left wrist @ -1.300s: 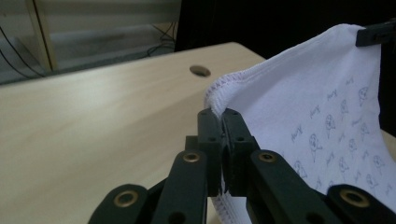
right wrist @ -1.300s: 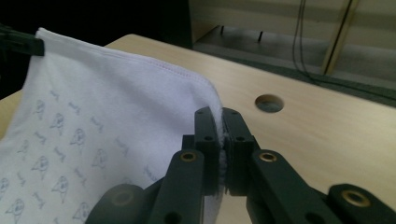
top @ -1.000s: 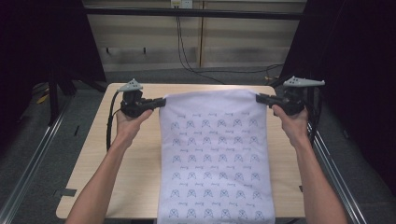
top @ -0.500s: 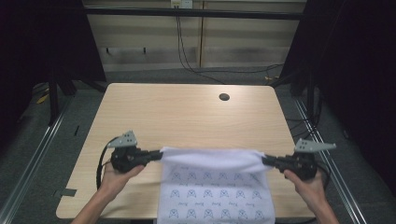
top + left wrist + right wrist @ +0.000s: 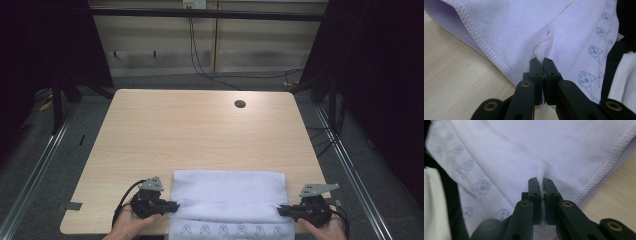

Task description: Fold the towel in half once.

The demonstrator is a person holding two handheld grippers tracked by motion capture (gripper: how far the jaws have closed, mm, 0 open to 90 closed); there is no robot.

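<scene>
A white printed towel (image 5: 227, 192) lies folded at the bench's (image 5: 200, 135) 6 o'clock edge, part hanging over it. The left hand-held gripper (image 5: 172, 205) pinches its 9 o'clock corner tight; the right hand-held gripper (image 5: 282, 210) is clamped on its 3 o'clock corner.

High view: we look from above the person's side, forward and down, taking in the whole counter (image 5: 200, 135) with the towel (image 5: 227, 195) at its near edge.
Left gripper view: we ride the left gripper (image 5: 543, 61), close against the towel's hem (image 5: 541, 46), counter to one side.
Right gripper view: we ride the right gripper (image 5: 542, 180), equally close to the towel.
Shared: all three views hold the towel and the counter beside it.
</scene>
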